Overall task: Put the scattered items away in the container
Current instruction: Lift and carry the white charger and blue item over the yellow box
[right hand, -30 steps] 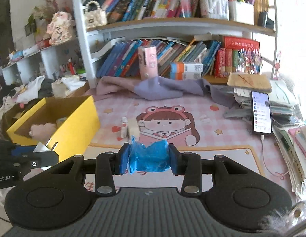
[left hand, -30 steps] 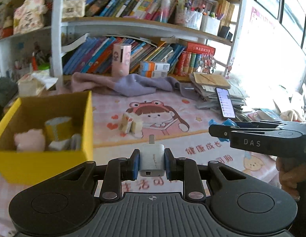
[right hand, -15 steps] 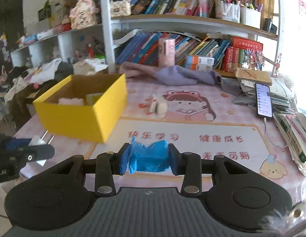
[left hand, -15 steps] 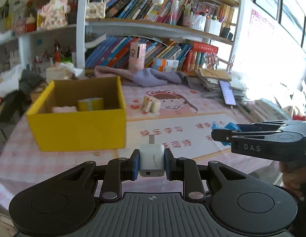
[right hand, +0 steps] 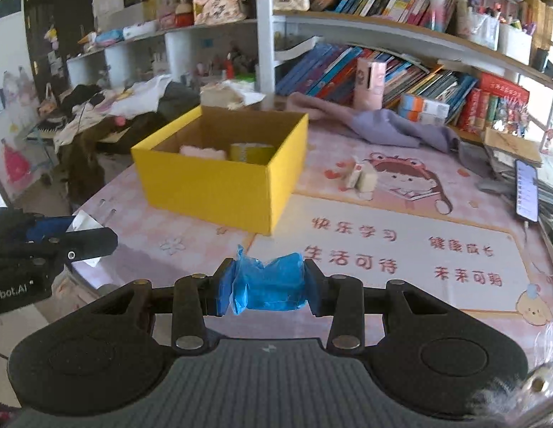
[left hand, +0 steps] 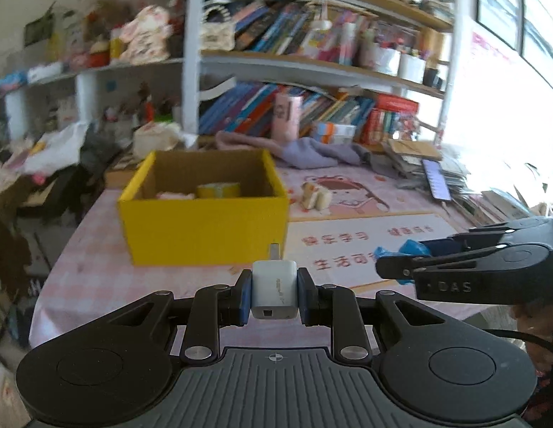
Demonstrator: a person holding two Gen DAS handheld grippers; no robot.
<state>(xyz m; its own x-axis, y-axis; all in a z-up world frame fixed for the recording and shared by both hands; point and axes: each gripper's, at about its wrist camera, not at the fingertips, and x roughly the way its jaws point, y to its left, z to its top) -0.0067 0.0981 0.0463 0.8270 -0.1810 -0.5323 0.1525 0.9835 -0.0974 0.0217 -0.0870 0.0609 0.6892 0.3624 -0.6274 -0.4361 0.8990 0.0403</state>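
Left wrist view: the left gripper pinches one white charger across its flat sides, a stiff, light, slick block, prongs pointing far. The right gripper clamps one blue wrapped packet, soft and crinkly, likely to squash. Beyond them one yellow box sits far left, holding a tape roll and a pink piece; two small blocks lie right of it.

right gripper side: "DAS" in pale letters
left gripper body: "Robot.AI", its start cut off at the frame edge
table mat white panel: red Chinese lines "快乐学习", "健康成长", "生活可待", "未来可期"
white charger face: small print, unreadable
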